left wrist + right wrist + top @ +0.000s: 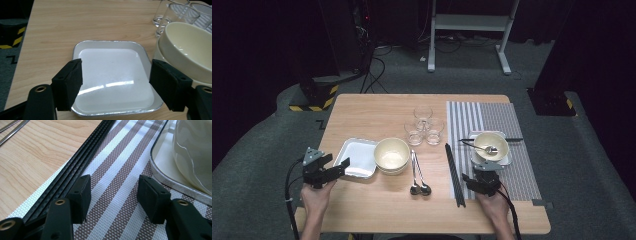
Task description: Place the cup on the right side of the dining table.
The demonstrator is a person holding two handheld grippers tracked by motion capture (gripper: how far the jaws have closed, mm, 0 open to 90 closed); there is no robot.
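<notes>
Nearest the camera in the high view, a person's two forearms reach in from the bottom edge, each hand holding a black two-fingered gripper above a pale wooden tabletop (377, 107).

The left gripper (115, 85) hangs over a shallow square silver-rimmed white tray (112, 72) near the tabletop's left edge. Its fingers stand wide apart, one over each side of the tray, holding nothing.

Just beside the tray, on its right, sits a stack of cream ceramic bowls (391, 154). Behind the bowls stand three clear drinking glasses (424, 126); right of the bowls lie two metal spoons (419, 176).

The right gripper (113, 197) hovers over a brown-and-white striped woven placemat (117, 170), fingers open and empty. Black chopsticks (82, 161) lie along the mat's edge. Ahead, a second cream bowl (491, 145) holding a spoon rests on another silver tray (172, 183).
</notes>
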